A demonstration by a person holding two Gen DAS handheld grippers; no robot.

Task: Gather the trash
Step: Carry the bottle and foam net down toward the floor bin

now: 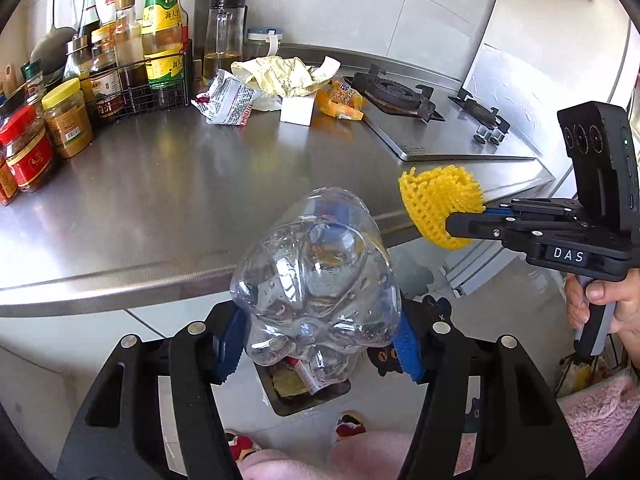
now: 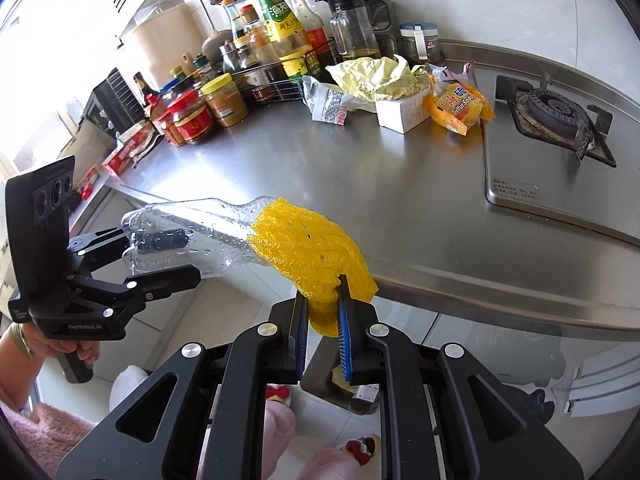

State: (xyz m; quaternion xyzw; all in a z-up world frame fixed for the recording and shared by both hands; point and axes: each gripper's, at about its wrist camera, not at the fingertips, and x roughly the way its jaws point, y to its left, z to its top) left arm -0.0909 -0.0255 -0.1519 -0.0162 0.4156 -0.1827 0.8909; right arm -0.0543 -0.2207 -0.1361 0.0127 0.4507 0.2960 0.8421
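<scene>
Gripping a crushed clear plastic bottle (image 1: 320, 288) between its blue pads, my left gripper (image 1: 320, 344) is clenched on it, and the bottle hangs out past the front edge of the steel countertop (image 1: 160, 200), over the floor. Below it, on the floor, sits a dark trash bin (image 1: 304, 392) with scraps already inside. My right gripper (image 2: 323, 320) is pinched tight on a yellow foam net sleeve (image 2: 312, 248), held just off the same front edge, near the bottle; from the right wrist camera the sleeve overlaps the bottle's neck, though I cannot tell whether they touch.

Farther back on the countertop, toward its rear edge, more trash lies in a cluster: a torn printed wrapper (image 1: 226, 100), a crumpled pale yellow paper (image 1: 280, 74), a small white box (image 1: 297, 110) and an orange soap packet (image 1: 340, 100), all close together. Left of them a wire rack (image 1: 136, 92) holds sauce bottles, with jars (image 1: 68, 120) standing along the left edge. A gas stove (image 2: 556, 112) is set into the right side of the countertop.
</scene>
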